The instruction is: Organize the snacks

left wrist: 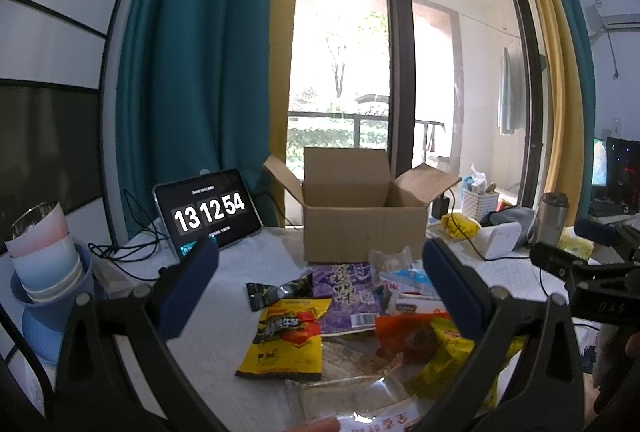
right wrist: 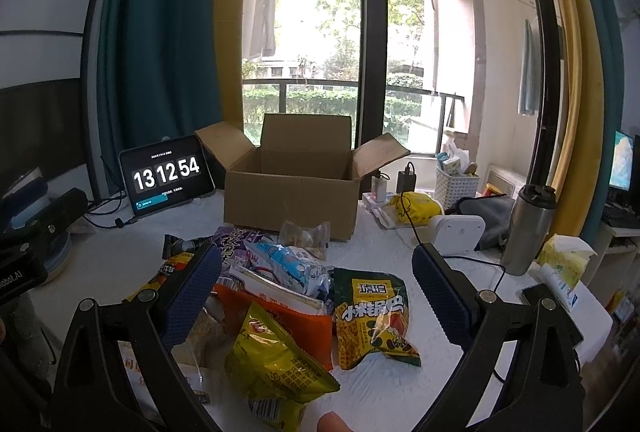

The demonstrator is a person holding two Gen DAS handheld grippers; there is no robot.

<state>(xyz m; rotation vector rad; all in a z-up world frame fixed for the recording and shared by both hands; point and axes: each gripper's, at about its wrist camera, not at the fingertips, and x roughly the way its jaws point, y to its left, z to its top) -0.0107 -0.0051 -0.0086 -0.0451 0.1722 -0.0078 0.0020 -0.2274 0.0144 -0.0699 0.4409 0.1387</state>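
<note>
An open, empty-looking cardboard box (left wrist: pixel 362 228) (right wrist: pixel 290 198) stands at the back of the white table. In front of it lies a heap of snack packets: a yellow-black packet (left wrist: pixel 286 342), a purple packet (left wrist: pixel 346 292), an orange packet (left wrist: pixel 412 336) (right wrist: pixel 276 316), a green-yellow packet (right wrist: pixel 372 316), an olive-yellow packet (right wrist: pixel 272 360) and a blue-white packet (right wrist: pixel 288 262). My left gripper (left wrist: pixel 320 292) is open and empty, held above the heap. My right gripper (right wrist: pixel 318 292) is open and empty over the heap too.
A tablet clock (left wrist: pixel 210 212) (right wrist: pixel 166 174) stands back left with cables. Stacked cups (left wrist: pixel 44 252) sit at the left. A steel flask (right wrist: pixel 528 228), a white basket (right wrist: pixel 456 186), a yellow bag (right wrist: pixel 416 206), a white device (right wrist: pixel 456 234) and a phone (right wrist: pixel 536 294) crowd the right side.
</note>
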